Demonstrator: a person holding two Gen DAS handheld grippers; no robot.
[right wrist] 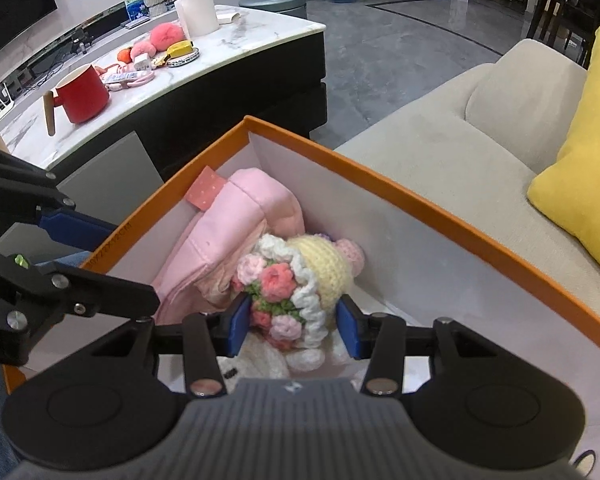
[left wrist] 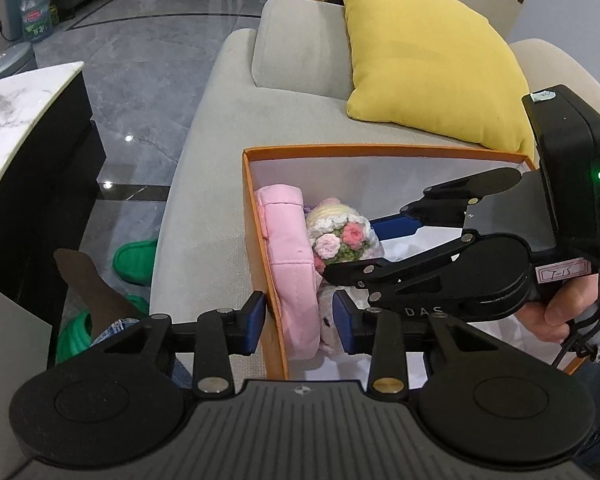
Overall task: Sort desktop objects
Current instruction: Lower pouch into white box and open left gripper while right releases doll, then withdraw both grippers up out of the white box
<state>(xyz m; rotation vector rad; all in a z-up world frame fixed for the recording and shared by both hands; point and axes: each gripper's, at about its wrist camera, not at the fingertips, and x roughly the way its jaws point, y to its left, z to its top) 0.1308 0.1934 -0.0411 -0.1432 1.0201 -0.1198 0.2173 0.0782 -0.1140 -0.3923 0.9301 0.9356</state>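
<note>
i see an orange box (right wrist: 440,204) on the sofa (left wrist: 204,184), with a pink bag (right wrist: 228,248) crowding a crochet doll (right wrist: 300,280). my right hand-held gripper (right wrist: 294,330) straddles the doll, pads apart. my left hand-held gripper (left wrist: 300,322) spans the box wall and bag, not clamped.

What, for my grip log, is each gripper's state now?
Left gripper: astride box wall and pink bag; grip cannot be told.
Right gripper: open around the crochet doll.
</note>
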